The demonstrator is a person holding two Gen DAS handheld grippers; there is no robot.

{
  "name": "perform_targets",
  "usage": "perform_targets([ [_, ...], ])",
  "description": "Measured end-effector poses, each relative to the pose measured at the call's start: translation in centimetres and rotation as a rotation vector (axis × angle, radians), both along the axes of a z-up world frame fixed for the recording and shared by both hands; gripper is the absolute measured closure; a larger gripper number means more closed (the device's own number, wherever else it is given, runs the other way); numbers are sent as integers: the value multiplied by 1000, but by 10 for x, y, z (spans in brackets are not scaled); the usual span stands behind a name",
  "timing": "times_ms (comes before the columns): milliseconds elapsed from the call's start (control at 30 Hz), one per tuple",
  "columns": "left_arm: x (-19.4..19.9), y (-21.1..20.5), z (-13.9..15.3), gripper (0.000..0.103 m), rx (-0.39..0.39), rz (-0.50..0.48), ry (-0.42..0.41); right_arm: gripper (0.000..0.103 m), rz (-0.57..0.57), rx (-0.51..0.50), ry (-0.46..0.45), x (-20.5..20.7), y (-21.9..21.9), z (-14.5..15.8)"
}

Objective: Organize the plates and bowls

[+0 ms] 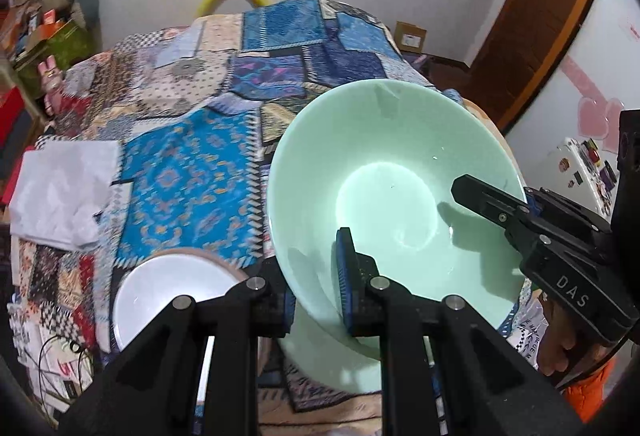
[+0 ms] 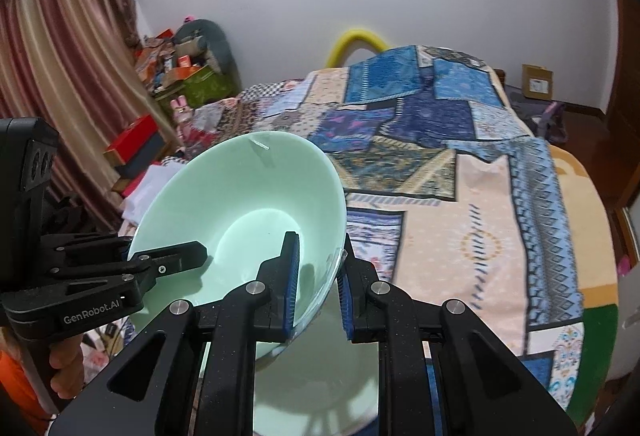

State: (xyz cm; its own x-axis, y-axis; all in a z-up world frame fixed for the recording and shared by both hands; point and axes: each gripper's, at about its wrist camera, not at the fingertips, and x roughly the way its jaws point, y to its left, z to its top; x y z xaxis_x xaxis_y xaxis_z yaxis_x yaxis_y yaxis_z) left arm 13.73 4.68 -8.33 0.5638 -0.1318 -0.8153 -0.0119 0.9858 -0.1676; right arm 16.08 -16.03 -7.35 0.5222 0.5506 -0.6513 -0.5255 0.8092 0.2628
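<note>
A large mint green bowl (image 1: 384, 171) is held up above the patchwork bedspread, tilted. My left gripper (image 1: 316, 296) is shut on its near left rim, one finger inside the bowl and one outside. My right gripper (image 2: 318, 296) is shut on the opposite rim and shows in the left wrist view (image 1: 480, 199) reaching in from the right. The bowl fills the left of the right wrist view (image 2: 248, 195), where my left gripper (image 2: 192, 252) enters from the left. A white bowl (image 1: 168, 296) with a tan rim sits on the bed, lower left.
A patchwork bedspread (image 1: 192, 171) covers the bed. A folded white cloth (image 1: 60, 191) lies at its left edge. Boxes and clutter (image 2: 180, 71) stand by the curtain. A second pale green dish surface (image 2: 320, 376) shows under my right gripper.
</note>
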Motion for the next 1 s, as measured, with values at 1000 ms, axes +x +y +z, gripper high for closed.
perform_targets([
  [1000, -78, 128, -37, 87, -40, 207, 43, 85, 234, -30, 56, -43, 133, -25],
])
